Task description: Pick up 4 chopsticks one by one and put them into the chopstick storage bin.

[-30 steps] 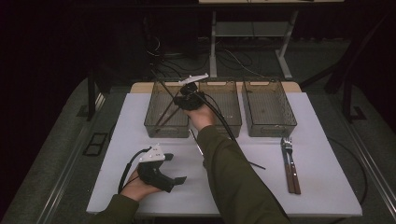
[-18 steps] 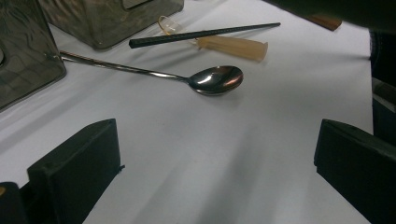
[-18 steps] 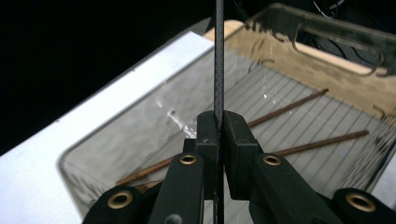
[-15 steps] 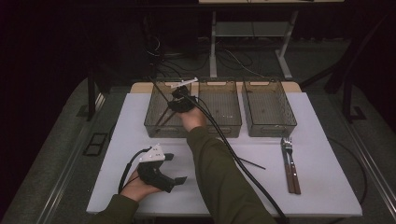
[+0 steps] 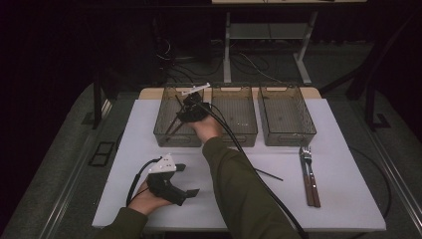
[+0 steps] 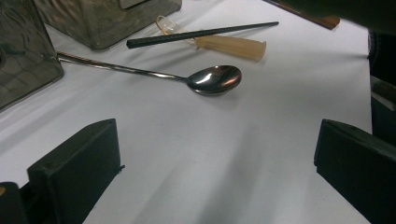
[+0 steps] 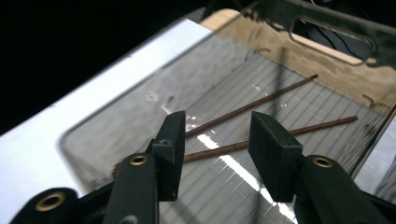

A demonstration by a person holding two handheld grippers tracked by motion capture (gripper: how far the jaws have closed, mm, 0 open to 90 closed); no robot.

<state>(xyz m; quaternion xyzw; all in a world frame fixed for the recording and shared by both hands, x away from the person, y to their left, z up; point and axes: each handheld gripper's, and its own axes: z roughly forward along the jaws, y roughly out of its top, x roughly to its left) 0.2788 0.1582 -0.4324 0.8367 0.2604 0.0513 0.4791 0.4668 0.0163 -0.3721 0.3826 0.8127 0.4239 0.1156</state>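
Brown chopsticks [image 7: 261,120] lie side by side on the floor of the leftmost clear bin [image 5: 166,130], seen at centre frame in the right gripper view, their long axes running from lower left up to upper right, tips toward the bin's far wall. The right gripper [image 7: 216,140] hangs just above them inside the bin with its jaws parted and nothing between them, so I judge the drop into the bin is done and this is the release step. Next, that hand should lift clear and go for the black chopstick [image 6: 201,34] on the white counter [image 5: 343,199]. The left gripper [image 5: 186,181] rests low at lower left, jaws wide open, near a steel spoon [image 6: 205,80].
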